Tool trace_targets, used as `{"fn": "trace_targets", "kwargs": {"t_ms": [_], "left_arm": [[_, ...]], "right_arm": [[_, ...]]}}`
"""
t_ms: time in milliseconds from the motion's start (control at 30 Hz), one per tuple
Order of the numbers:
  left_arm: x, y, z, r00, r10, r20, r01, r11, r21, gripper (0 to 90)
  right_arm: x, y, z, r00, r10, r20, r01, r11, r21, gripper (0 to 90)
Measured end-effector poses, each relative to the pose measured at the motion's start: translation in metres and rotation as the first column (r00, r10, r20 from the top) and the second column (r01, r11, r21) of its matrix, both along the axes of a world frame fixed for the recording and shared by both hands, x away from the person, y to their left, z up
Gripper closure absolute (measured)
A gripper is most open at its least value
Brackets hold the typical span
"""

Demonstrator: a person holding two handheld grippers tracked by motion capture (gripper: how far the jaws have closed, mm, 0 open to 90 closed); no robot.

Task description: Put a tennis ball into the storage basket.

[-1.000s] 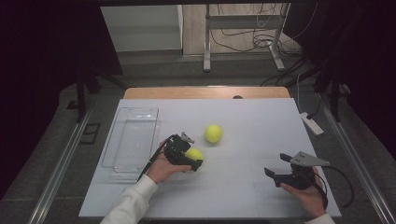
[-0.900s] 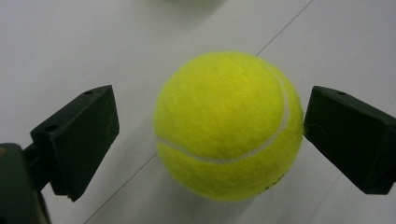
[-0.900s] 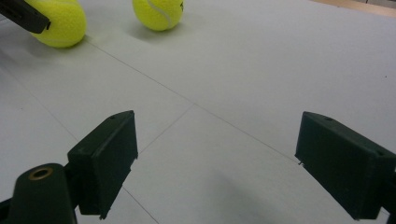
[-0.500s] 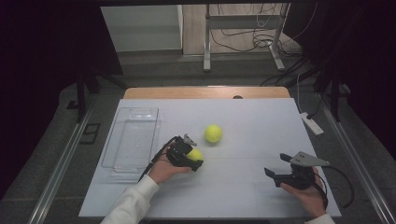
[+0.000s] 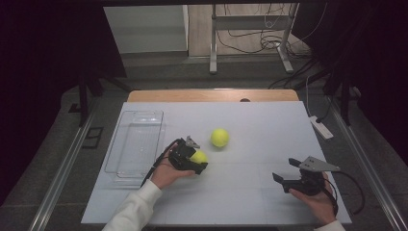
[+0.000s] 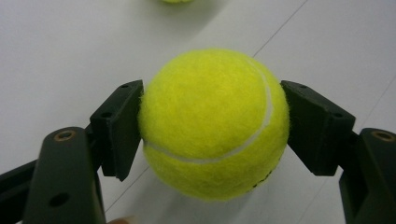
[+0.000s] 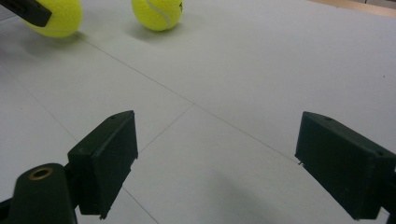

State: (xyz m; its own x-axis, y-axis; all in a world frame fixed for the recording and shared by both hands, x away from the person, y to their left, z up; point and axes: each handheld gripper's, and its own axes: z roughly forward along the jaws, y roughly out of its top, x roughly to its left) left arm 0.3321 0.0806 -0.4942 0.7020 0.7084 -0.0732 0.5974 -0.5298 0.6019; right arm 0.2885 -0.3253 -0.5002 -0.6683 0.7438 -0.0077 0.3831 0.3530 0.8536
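Left gripper (image 6: pixel 212 128): fingers (image 6: pixel 116 128) just closed, gripping tennis ball (image 6: pixel 212 123) on bench (image 5: pixel 260 192). 2nd ball (image 5: pixel 219 137) near. Right gripper (image 7: pixel 217 163): fingers wide open, nothing between. Clear tray (image 5: pixel 134 142) at left.

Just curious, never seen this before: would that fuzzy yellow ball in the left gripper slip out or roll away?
The tennis ball looks felted, so the pads probably hold it without slipping. Being round, it would likely roll on the smooth table if released.
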Motion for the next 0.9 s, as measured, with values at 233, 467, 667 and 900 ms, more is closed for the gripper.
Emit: {"fn": "trace_targets", "kwargs": {"t_ms": [233, 467, 667, 900], "left_arm": [[0.0, 0.007, 0.007, 0.9996, 0.016, 0.021, -0.016, 0.9997, -0.019, 27.1], [-0.002, 0.013, 0.014, 0.9982, 0.036, 0.048, -0.034, 0.9983, -0.047, 27.0], [-0.002, 0.018, 0.02, 0.9965, 0.048, 0.069, -0.044, 0.997, -0.064, 27.0], [-0.003, 0.021, 0.024, 0.9949, 0.058, 0.083, -0.051, 0.9958, -0.077, 27.0]], "right_arm": [[0.0, 0.0, 0.0, 1.0, 0.0, 0.002, 0.0, 1.0, 0.0, 13.3], [0.0, 0.0, 0.0, 1.0, 0.0, 0.003, 0.0, 1.0, 0.0, 13.4], [-0.001, 0.0, 0.001, 1.0, -0.003, 0.005, 0.003, 1.0, -0.001, 13.4], [0.0, 0.0, 0.001, 1.0, -0.004, 0.006, 0.004, 1.0, -0.001, 13.5]]}}
